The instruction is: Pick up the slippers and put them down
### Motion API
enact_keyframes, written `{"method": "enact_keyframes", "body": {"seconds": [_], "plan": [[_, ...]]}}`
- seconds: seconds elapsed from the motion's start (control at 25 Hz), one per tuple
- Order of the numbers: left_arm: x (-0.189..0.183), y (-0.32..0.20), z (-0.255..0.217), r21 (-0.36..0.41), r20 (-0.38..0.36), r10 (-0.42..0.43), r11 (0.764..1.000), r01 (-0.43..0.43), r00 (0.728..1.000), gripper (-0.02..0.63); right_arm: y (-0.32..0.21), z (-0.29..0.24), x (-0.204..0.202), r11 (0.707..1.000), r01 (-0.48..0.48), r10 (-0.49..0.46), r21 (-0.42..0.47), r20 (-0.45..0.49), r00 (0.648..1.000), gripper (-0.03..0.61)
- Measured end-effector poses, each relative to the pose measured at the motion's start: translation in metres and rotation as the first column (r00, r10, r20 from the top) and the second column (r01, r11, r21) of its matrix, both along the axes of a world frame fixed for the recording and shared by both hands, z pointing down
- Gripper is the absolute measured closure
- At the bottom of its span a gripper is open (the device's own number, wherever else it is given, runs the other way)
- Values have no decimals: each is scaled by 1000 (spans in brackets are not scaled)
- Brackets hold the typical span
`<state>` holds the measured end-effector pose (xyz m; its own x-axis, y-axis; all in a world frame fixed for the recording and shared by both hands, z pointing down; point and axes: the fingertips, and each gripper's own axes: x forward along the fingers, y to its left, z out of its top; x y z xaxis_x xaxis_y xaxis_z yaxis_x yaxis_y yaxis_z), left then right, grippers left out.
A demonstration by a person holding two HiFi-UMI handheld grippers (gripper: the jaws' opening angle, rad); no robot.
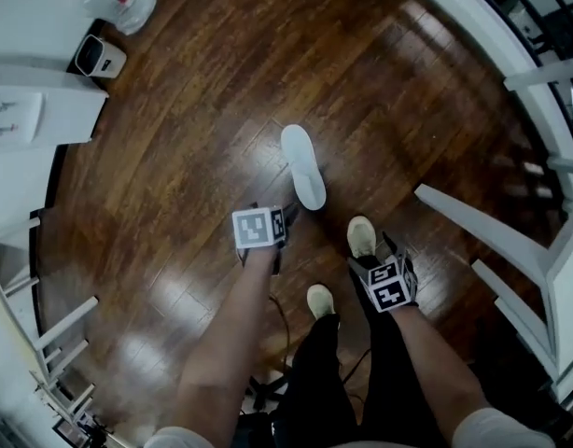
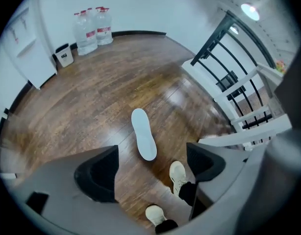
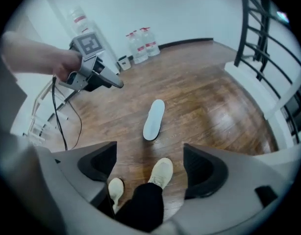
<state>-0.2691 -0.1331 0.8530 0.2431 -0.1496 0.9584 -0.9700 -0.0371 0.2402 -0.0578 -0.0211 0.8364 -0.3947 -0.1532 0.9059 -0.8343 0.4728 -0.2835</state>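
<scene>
A single white slipper (image 1: 303, 166) lies lengthwise on the dark wood floor, just ahead of the person's feet; the left gripper view has the slipper (image 2: 143, 133) well below the jaws, and in the right gripper view the slipper (image 3: 154, 120) is also far beneath. My left gripper (image 1: 268, 250) hangs in the air to the slipper's near left, pointing steeply down; its jaws stand apart with only floor between them. My right gripper (image 1: 386, 255) is over the person's right shoe, jaws apart and empty. From the right gripper view the left gripper (image 3: 116, 84) shows side-on, held high.
The person's pale shoes (image 1: 361, 236) (image 1: 321, 300) stand under the grippers. A white stair railing (image 1: 510, 231) runs along the right. A white cabinet (image 1: 34, 110), a small bin (image 2: 64, 55) and water bottles (image 2: 91, 31) stand at the far left wall. A black cable (image 3: 60, 121) trails from the left gripper.
</scene>
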Motion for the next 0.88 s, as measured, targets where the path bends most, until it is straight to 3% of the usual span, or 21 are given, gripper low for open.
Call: {"method": "enact_keyframes", "body": {"seconds": [0.16,0.28,0.4,0.52,0.6,0.68,0.8,0.88], "plan": [[30,8,-131,74,-26,87,994,-85,996,186,-2,-123,31,999,0,-1,54,20,1000,152],[61,53,-225,99,-89,174,981,-165,981,186,22,-222,59,994,11,-11,108,1,1000,152],[81,97,-312,162,-119,256,958,-235,959,186,62,-306,81,988,-76,75,133,12,997,152],[102,94,-391,290,-156,374,902,-319,914,186,83,-379,106,938,-282,282,203,31,959,150],[96,122,-440,320,-161,438,871,-373,884,186,126,-425,108,895,-393,390,211,56,919,126],[97,158,-479,334,-155,505,836,-436,849,187,172,-468,116,865,-452,448,217,69,891,126],[115,198,-520,362,-124,618,757,-545,776,186,233,-518,145,829,-496,502,259,50,864,124],[124,215,-545,392,-105,668,709,-586,737,186,272,-538,168,779,-564,572,274,57,818,124]]}}
